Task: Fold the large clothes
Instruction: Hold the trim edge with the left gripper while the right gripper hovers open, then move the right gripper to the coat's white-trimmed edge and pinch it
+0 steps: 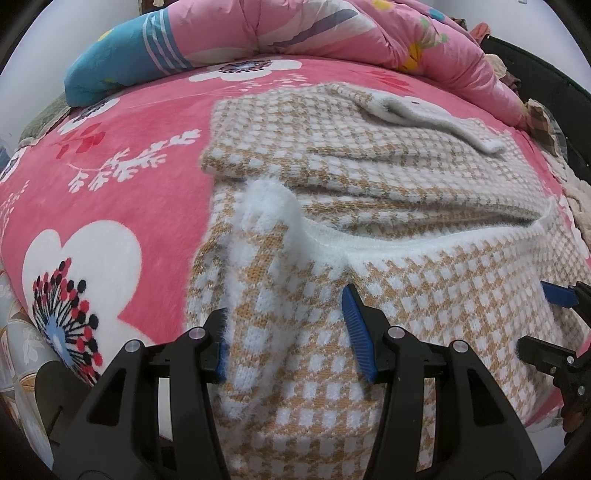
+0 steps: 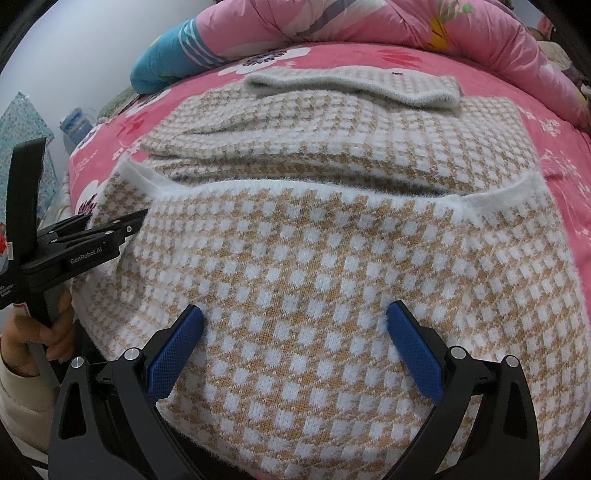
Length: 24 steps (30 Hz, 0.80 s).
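While the checked sweater is lying spread across the pink floral bed cover, its near part folded up toward me with the fuzzy white hem running across the middle, I am holding both tools low over the knit; my left gripper is standing about half open, its blue pads astride a raised ridge of fabric near the sweater's left edge, the left pad looking to be touching the fuzz, though I am not judging that a firm grip; my right gripper is gaping wide over the flat checked panel, pads resting on or just above it, nothing pinched between them. A collar or cuff in pale grey is lying at the far end, near the pink quilt heaped along the back of the bed.

I am judging this knit as soft, thick and floppy, light enough to lift but inclined to sag and stretch; the fuzzy nap should be giving the pads good purchase, so slipping is a small worry; the better hold is looking like the doubled fold edge at each side, taken through both layers, rather than the flat middle where only a single layer would be bunching.
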Each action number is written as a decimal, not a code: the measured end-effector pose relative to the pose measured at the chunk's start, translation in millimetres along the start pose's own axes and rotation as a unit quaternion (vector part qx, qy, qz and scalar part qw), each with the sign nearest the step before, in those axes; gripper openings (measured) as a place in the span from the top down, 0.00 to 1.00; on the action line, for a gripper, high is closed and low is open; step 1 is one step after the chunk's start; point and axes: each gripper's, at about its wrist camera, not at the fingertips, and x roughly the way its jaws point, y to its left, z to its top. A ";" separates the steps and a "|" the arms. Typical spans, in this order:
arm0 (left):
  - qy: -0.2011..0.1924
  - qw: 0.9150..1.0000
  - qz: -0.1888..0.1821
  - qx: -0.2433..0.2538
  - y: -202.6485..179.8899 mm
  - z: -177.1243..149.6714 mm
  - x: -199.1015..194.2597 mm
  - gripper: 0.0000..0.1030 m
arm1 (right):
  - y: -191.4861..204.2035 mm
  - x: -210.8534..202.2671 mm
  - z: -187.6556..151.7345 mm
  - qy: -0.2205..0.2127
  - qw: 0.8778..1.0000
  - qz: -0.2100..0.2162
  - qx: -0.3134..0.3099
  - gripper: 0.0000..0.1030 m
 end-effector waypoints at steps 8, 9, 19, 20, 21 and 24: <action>0.000 1.000 0.010 -0.002 -1.3 -0.5 -1.2 0.51 | -2.4 -6.2 3.4 0.008 1.000 0.006 -0.013 0.06; 0.000 1.000 0.011 -0.002 -1.7 -0.4 -1.2 0.51 | -6.4 -11.4 4.5 0.003 1.000 0.002 -0.013 0.06; 0.001 1.000 0.012 -0.004 -1.0 0.6 -0.9 0.51 | -105.0 -76.1 21.8 -0.078 0.992 -0.078 0.059 0.06; 0.001 1.000 0.012 -0.004 -1.4 0.4 -1.1 0.51 | -111.6 -77.6 23.5 -0.079 0.992 -0.081 0.063 0.06; 0.002 1.000 0.012 -0.005 -1.4 0.3 -1.1 0.50 | -120.5 -79.2 24.9 -0.080 0.991 -0.085 0.067 0.06; 0.001 1.000 0.012 -0.004 -1.5 0.5 -1.5 0.50 | -141.9 -77.9 31.3 -0.077 0.990 -0.085 0.080 0.06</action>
